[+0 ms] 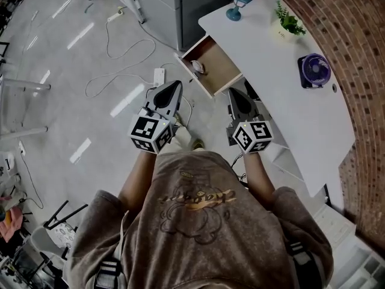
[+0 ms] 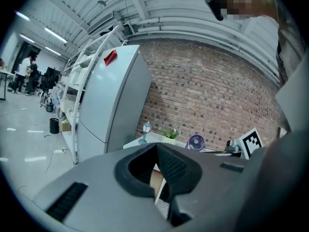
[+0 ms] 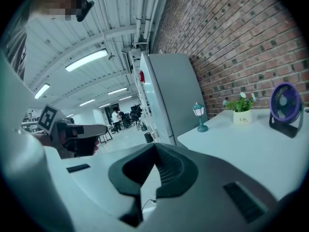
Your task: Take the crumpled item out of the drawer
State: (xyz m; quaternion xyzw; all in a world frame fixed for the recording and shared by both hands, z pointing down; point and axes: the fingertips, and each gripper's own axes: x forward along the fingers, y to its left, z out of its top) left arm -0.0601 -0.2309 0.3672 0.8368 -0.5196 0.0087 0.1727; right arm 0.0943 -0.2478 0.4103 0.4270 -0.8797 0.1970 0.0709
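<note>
The wooden drawer [image 1: 219,71] stands pulled out from the left end of the white desk [image 1: 271,83]. A small pale crumpled item [image 1: 198,67] lies inside it near its left wall. My left gripper [image 1: 175,85] hangs just short of the drawer's near left corner, its jaws shut and empty. My right gripper [image 1: 232,93] is below the drawer's near right corner, also shut with nothing in it. In the left gripper view the gripper [image 2: 155,146] has its tips together, and a strip of the drawer's wood [image 2: 157,180] shows through the gap behind them. The right gripper [image 3: 154,146] looks the same in the right gripper view.
On the desk stand a blue lamp [image 1: 239,5], a potted plant [image 1: 289,21] and a purple fan [image 1: 315,69]. A grey fridge [image 1: 180,5] stands beside the desk. Cables [image 1: 120,59] and a power strip [image 1: 159,76] lie on the floor. A brick wall [image 1: 355,35] runs behind the desk.
</note>
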